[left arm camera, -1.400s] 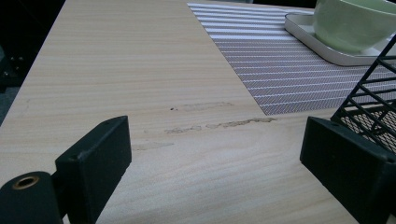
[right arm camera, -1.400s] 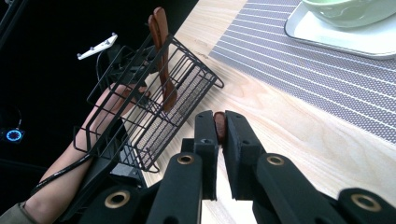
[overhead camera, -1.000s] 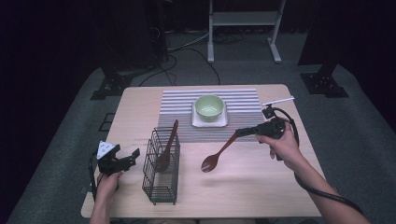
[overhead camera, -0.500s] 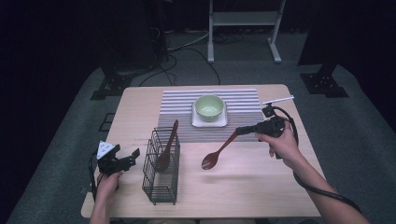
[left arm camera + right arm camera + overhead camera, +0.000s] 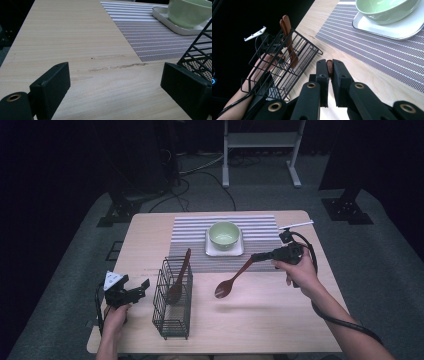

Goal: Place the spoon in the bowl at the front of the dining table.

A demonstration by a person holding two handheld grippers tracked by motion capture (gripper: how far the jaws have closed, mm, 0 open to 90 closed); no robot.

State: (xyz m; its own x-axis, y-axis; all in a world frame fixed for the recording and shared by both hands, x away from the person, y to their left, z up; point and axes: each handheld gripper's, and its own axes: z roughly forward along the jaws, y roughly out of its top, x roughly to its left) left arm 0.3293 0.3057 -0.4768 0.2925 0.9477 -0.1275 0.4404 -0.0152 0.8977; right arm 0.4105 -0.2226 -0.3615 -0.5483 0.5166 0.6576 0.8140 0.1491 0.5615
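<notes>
From the high view, the right hand-held gripper (image 5: 261, 255) is pinching the handle end of a wooden spoon (image 5: 232, 279), and the spoon is hanging above the tabletop (image 5: 280, 310) between the green bowl (image 5: 224, 234) and the wire basket (image 5: 173, 296). Being held by its tip, it could swing or slip out.

In the left gripper view, the left hand-held gripper (image 5: 115, 86) is sitting open with nothing in it, so the basket (image 5: 200, 52) could tip if bumped.

In the right gripper view, the jaws are squeezing the spoon handle (image 5: 329, 67), and the basket (image 5: 284, 62) is already holding another spoon (image 5: 288, 37), which could get in the way.

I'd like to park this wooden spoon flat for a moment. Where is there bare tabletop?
Bare wood lies in front of the striped mat, between the wire basket and the right gripper. The spoon hangs over it. The mat's middle is crowded by the bowl on its tray.
</notes>
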